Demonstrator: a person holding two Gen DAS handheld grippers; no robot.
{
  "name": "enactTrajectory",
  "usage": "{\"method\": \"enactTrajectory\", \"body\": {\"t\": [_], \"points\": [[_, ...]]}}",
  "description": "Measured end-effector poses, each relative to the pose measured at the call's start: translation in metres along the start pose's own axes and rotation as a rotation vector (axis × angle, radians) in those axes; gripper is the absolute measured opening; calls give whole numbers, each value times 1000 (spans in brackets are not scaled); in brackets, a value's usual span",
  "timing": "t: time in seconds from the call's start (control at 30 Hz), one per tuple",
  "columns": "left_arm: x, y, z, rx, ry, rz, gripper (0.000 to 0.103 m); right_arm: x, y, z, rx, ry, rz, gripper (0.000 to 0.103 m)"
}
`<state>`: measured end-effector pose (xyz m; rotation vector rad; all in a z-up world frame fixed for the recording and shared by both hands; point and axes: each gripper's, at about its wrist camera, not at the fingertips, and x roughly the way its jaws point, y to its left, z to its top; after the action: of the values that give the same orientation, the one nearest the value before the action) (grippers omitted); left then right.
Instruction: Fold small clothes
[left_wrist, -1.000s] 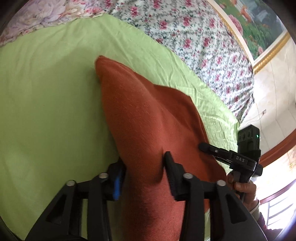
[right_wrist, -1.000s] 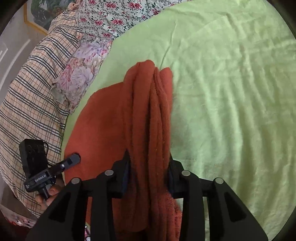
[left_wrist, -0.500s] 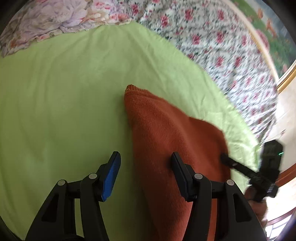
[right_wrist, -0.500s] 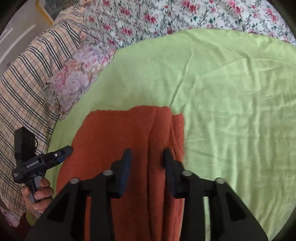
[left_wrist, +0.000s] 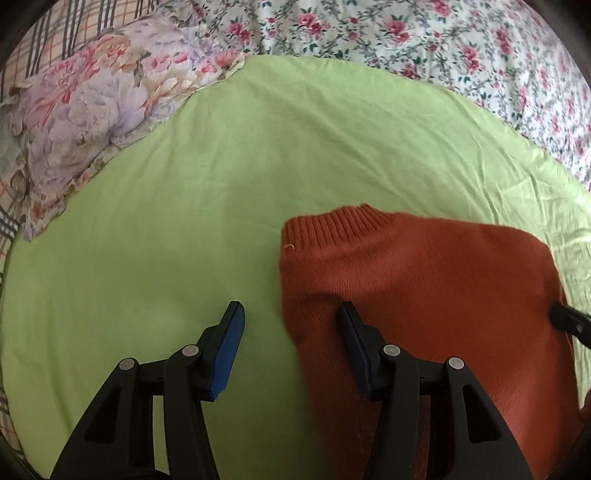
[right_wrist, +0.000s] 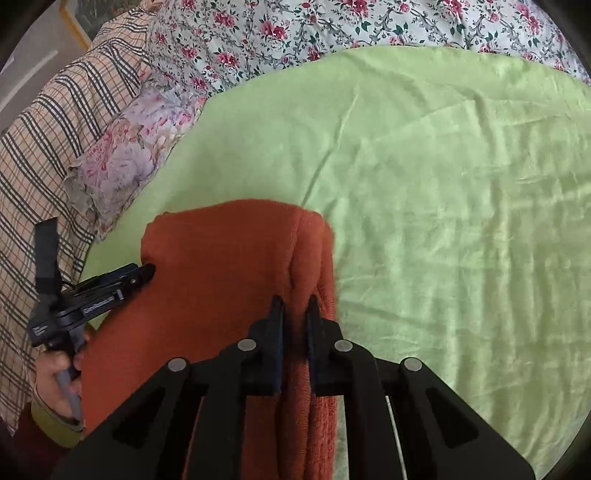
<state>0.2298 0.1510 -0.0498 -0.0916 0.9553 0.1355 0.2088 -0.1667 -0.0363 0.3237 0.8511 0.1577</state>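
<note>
A rust-orange knitted sweater (left_wrist: 424, 288) lies folded on the green sheet (left_wrist: 221, 184), its ribbed collar towards the far left. My left gripper (left_wrist: 290, 314) hangs over the sweater's left edge. Its jaws are closing with that edge between them, and the pads do not press on it. In the right wrist view my right gripper (right_wrist: 294, 306) pinches a raised fold along the right side of the sweater (right_wrist: 221, 258); its jaws are easing open slightly. The left gripper (right_wrist: 146, 273) also shows there, held by a hand (right_wrist: 55, 373). The right gripper's tip (left_wrist: 569, 321) peeks in at the edge.
A floral pillow (left_wrist: 96, 110) lies at the sheet's far left corner. A rose-print quilt (left_wrist: 406, 37) runs along the back. A plaid blanket (right_wrist: 55, 129) covers the left side. Bare green sheet (right_wrist: 443, 184) stretches right of the sweater.
My left gripper let go of the sweater, opened and swung to its left edge by the collar. The right gripper's jaws narrowed onto a thin fold. The sweater now lies flatter.
</note>
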Motion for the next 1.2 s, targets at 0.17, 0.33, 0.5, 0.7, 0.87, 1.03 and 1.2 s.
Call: {"method": "enactTrajectory", "body": {"t": [0.17,0.33,0.5,0.7,0.87,1.03,1.2], "points": [[-51,9,-24,-15,-62,-104,45,-41,0,-13,28,-33,43,16],[-108,3,-86,31,-110,-214,47,-80,5,-48,80,-64,80,17],[-147,-4,-155,78,-102,-288,50,-104,14,-92,63,-31,114,32],[-156,-19,-199,156,-88,-315,63,-104,28,-130,1,26,87,33],[-142,-28,-208,182,-58,-311,69,-92,39,-130,15,78,104,5],[-130,-31,-210,192,-47,-198,71,-140,37,-98,146,-101,367,5],[-129,0,-203,-16,-27,-193,43,-145,33,-99,91,-108,229,4]]}}
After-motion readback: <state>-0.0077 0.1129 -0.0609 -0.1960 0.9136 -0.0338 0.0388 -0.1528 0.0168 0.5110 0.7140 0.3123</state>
